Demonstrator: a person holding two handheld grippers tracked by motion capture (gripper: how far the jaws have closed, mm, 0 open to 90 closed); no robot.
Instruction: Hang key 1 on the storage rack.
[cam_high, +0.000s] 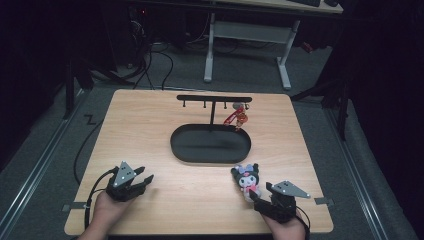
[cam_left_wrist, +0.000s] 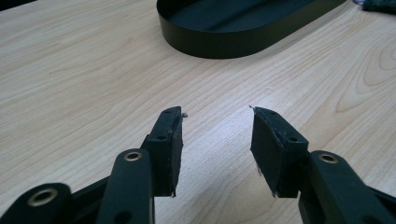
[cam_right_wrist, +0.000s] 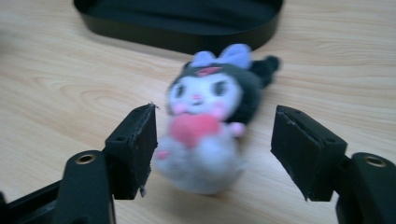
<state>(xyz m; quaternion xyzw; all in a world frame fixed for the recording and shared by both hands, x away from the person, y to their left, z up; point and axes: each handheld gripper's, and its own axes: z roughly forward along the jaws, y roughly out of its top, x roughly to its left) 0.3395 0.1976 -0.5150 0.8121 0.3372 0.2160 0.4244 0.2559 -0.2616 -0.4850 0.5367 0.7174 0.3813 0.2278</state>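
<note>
We have the right gripper (cam_right_wrist: 212, 154) spread wide around the plush toy (cam_right_wrist: 210, 123), which lies on the table (cam_high: 150, 130) just in front of the black oval tray (cam_high: 210, 144), pads not pressing on it. Our left gripper (cam_left_wrist: 215, 140) sits released over bare wood, gripping nothing. The risk as we see it: one pad lands first and nudges the soft toy sideways, so we'd pinch only fuzz.
</note>
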